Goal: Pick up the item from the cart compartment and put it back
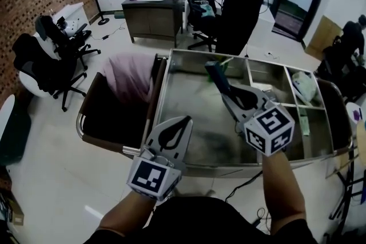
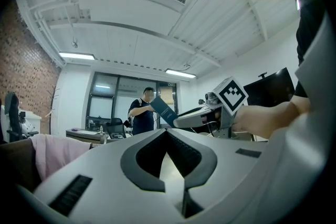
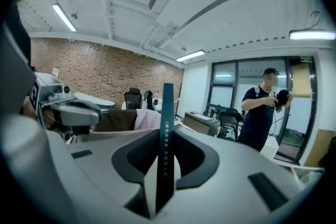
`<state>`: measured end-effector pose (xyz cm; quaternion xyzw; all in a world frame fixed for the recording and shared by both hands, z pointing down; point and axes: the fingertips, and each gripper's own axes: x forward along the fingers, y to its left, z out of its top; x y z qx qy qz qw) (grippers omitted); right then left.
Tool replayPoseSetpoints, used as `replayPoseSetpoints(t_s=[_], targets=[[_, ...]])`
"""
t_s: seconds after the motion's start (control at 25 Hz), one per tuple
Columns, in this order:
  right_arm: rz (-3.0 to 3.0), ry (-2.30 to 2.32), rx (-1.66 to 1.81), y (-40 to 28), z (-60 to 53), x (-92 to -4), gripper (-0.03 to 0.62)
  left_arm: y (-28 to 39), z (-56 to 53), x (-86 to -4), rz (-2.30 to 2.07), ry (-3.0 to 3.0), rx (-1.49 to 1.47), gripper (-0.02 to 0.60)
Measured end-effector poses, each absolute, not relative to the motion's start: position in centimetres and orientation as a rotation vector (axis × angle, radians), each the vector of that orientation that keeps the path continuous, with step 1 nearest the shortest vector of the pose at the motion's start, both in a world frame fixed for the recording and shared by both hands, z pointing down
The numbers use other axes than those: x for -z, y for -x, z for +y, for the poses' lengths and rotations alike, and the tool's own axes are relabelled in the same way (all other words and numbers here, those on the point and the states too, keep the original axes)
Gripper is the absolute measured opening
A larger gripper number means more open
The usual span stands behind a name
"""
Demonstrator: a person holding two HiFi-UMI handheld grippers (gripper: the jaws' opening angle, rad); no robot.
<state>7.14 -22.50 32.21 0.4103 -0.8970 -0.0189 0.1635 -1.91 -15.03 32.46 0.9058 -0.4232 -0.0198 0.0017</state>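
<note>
**Inspector:** Left side first. State of the jaws?

**Assistant:** The left gripper [image 1: 186,119] has its jaws together at the tips, with nothing between them. The left gripper view [image 2: 167,130] confirms this. Its forearm comes in from the lower edge of the head view. The gripper points forward and level, its tips at the near left corner of the cart [image 1: 162,86].

**Inspector:** And the item?

**Assistant:** It is a slim dark teal box [image 1: 216,74], held off the cart between the jaws of the right gripper [image 1: 222,90]. The right gripper view shows it edge-on [image 3: 168,107], with both pads pressed on its flat faces. Its long axis runs along the line of the jaws, and its far end stands well past their tips. In the head view that end points away from the person and slightly left. The cart's large compartment lies below the jaws.

**Inspector:** Right arm?

**Assistant:** The forearm is stretched forward across the cart's front rim, and the marker cube is tilted up towards the head camera. A standing person is in line beyond the tips.
</note>
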Motion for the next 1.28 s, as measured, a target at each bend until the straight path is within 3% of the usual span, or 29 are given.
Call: replayPoseSetpoints(t_s=[0.64,0.92,1.0,1.08,1.28], targets=[[-2.029,-0.795,0.370,-3.6,-28.4,-42.7,0.109,2.5,-15.3,-32.5,-1.353,-2.830,0.064,0.000],[-2.035,-0.751,0.299,-3.4,-28.5,-44.5,0.118,2.7,-15.4,-32.8,-1.355,-2.826,0.062,0.000],[-2.044,-0.746,0.263,-3.5,-28.6,-44.9,0.134,2.8,-15.6,-32.9,-1.354,-2.827,0.062,0.000],[-2.059,-0.741,0.238,-3.4,-28.5,-45.1,0.210,2.8,-15.7,-33.0,-1.353,-2.826,0.061,0.000],[-2.066,-0.759,0.245,-3.4,-28.5,-44.6,0.209,2.7,-15.8,-33.1,-1.350,-2.825,0.061,0.000]])
